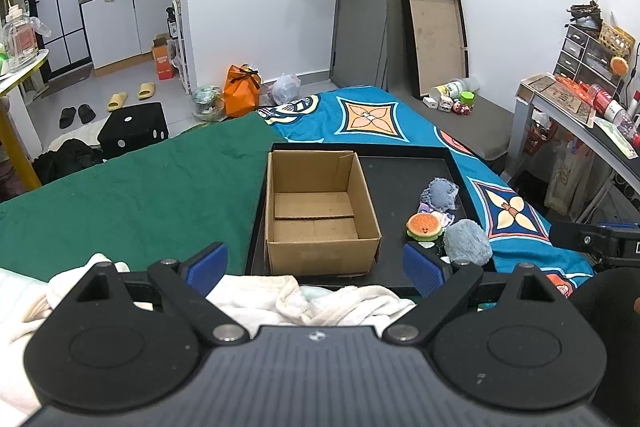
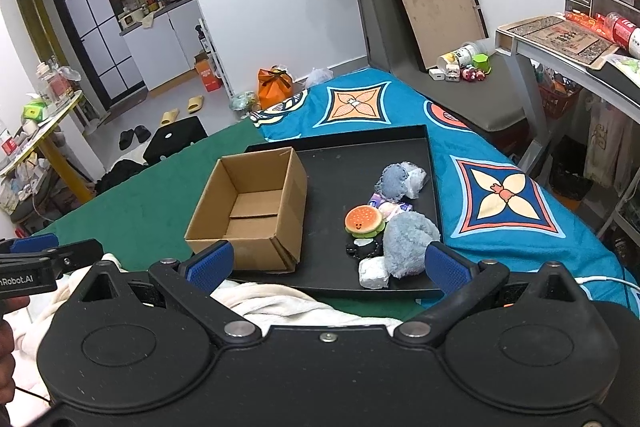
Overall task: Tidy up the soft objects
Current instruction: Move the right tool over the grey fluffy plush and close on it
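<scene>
Right wrist: one cardboard box (image 2: 250, 211), two blue plush toys (image 2: 406, 241).

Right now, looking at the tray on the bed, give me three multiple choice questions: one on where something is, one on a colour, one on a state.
1. Where does the cardboard box stand?
A. on the left part of the black tray
B. on the floor
C. on the desk

2. What colour is the top of the burger toy?
A. purple
B. orange
C. black

3. What is in the box?
A. a towel
B. the soft toys
C. nothing

Answers:
1. A, since the box sits on the tray's left part, with the toys to its right.
2. B, since its bun is orange with a small face.
3. C, since only the bare cardboard bottom shows, and the blue plush and the other toys lie on the tray.
</scene>
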Tool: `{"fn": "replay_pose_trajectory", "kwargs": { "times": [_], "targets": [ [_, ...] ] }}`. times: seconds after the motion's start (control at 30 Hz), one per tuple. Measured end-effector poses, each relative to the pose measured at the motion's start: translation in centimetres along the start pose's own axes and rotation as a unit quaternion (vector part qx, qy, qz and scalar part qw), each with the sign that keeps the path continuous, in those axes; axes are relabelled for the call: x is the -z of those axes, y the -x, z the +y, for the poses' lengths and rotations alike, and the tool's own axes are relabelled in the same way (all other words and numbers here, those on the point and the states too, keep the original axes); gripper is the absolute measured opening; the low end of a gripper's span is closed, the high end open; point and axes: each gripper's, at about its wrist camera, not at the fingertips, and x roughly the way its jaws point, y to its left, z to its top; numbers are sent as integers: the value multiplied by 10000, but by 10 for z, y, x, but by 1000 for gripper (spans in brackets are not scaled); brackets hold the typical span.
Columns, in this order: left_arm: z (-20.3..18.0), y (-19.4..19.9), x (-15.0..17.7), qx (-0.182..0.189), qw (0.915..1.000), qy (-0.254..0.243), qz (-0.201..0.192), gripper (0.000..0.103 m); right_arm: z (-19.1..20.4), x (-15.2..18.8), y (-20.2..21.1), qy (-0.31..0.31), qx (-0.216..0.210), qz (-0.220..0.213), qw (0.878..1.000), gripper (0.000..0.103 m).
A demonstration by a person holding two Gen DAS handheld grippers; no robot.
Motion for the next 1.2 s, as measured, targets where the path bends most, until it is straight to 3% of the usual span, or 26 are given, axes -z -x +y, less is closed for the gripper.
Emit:
{"fn": "replay_pose_trajectory", "kwargs": {
  "times": [0.47, 1.2],
  "targets": [
    [4, -31, -5, -114, 9998, 54, 138, 93, -30, -1, -32, -250, -34, 26, 9997, 103],
    [22, -106, -5, -307, 9970, 165, 686, 91, -64, -1, -120, -745, -20, 884, 9933, 103]
  ]
}}
